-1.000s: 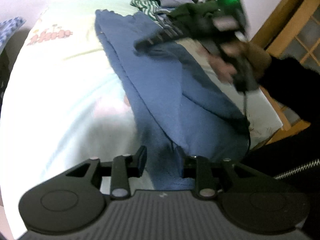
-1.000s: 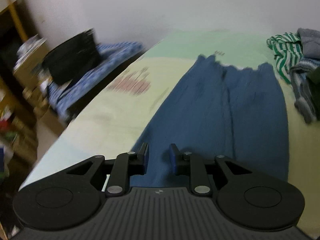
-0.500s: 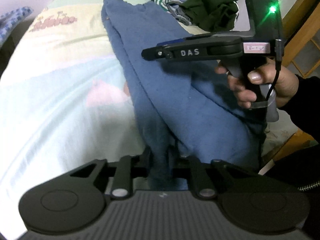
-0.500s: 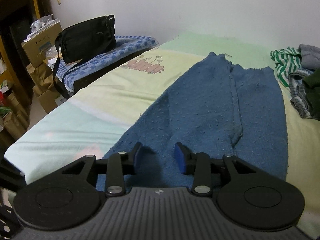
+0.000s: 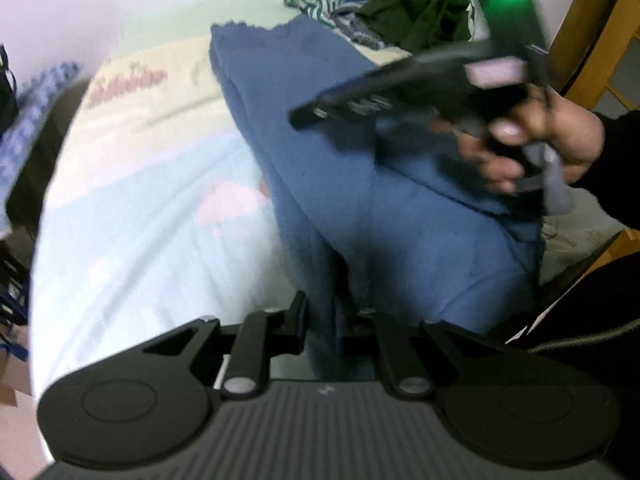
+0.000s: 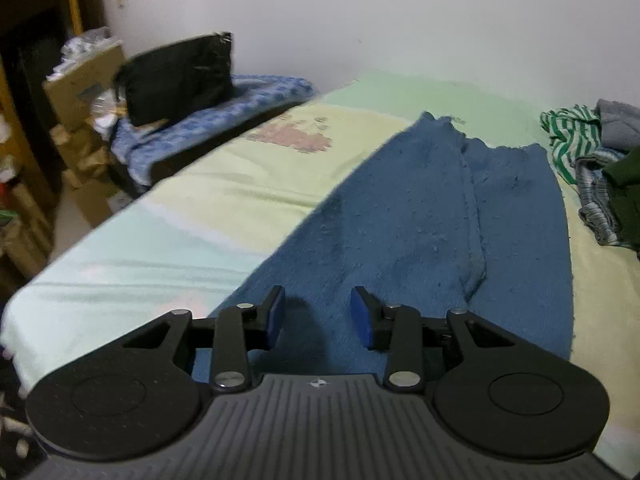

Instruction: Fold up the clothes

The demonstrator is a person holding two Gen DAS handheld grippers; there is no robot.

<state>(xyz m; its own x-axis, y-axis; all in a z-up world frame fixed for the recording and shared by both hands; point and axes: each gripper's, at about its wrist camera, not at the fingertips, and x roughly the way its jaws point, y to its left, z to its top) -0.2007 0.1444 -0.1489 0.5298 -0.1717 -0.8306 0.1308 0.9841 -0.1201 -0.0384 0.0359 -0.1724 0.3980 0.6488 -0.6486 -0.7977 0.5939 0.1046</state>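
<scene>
Towel [image 6: 420,220] lengthwise toward wall | left fingers [image 5: 298,316] pinching its edge | right fingers [image 6: 360,316] spread

Left wrist view: looks steeply down, close over the blue garment [image 5: 360,200] on the bed [image 5: 140,220]. Right wrist view: looks less steeply along the bed toward the wall [image 6: 400,20]. Both share garment, bed and clothes pile [image 6: 592,160].

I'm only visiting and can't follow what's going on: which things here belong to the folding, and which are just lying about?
Part of the job:
- blue towel, spread on the bed
- left gripper, fingers shut on the towel's near edge
- right gripper, fingers open above the towel

Lying about:
- clothes pile, possibly next
- black bag
- cardboard boxes
</scene>
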